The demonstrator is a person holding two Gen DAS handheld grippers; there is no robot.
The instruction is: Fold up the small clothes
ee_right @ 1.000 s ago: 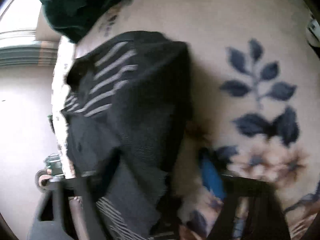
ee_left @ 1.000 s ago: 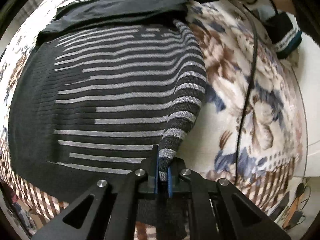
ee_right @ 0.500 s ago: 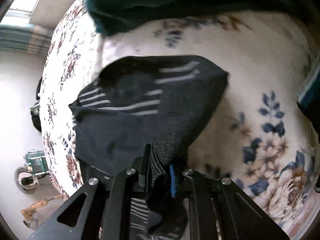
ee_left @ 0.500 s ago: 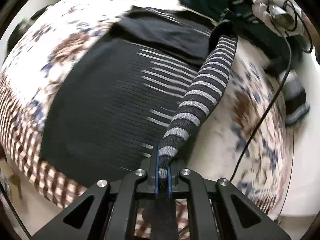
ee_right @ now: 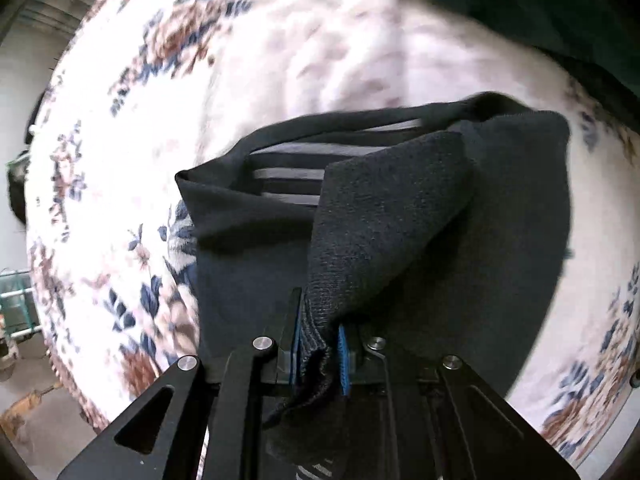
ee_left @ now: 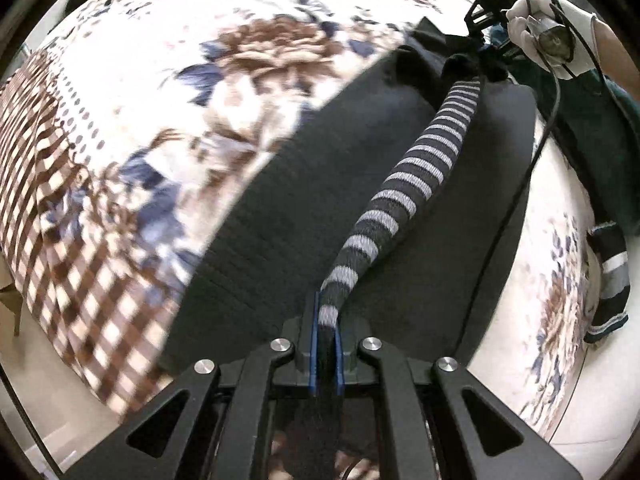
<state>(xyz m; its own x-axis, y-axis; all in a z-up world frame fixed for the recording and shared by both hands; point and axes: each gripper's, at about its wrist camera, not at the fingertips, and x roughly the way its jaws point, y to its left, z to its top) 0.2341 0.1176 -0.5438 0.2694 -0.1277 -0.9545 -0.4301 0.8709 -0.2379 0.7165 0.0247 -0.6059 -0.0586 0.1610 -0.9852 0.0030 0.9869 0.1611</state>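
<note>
A dark knit sweater with grey stripes lies on a floral blanket. My left gripper is shut on the cuff of its striped sleeve, which stretches taut across the sweater's body toward the far side. There a gloved hand holds my right gripper, seen in the left wrist view at the sweater's far corner. In the right wrist view my right gripper is shut on a thick fold of the sweater, lifted above the rest of the garment.
A dark green garment lies at the far right of the blanket, also dark green garment at the top of the right wrist view. A striped sock-like piece lies at the right edge. A black cable hangs across. Floor shows past the edge.
Both grippers swept sideways across the blanket with the sweater. The striped sleeve was pulled over the body and now lies stretched along it. The sweater's striped front has turned under.
</note>
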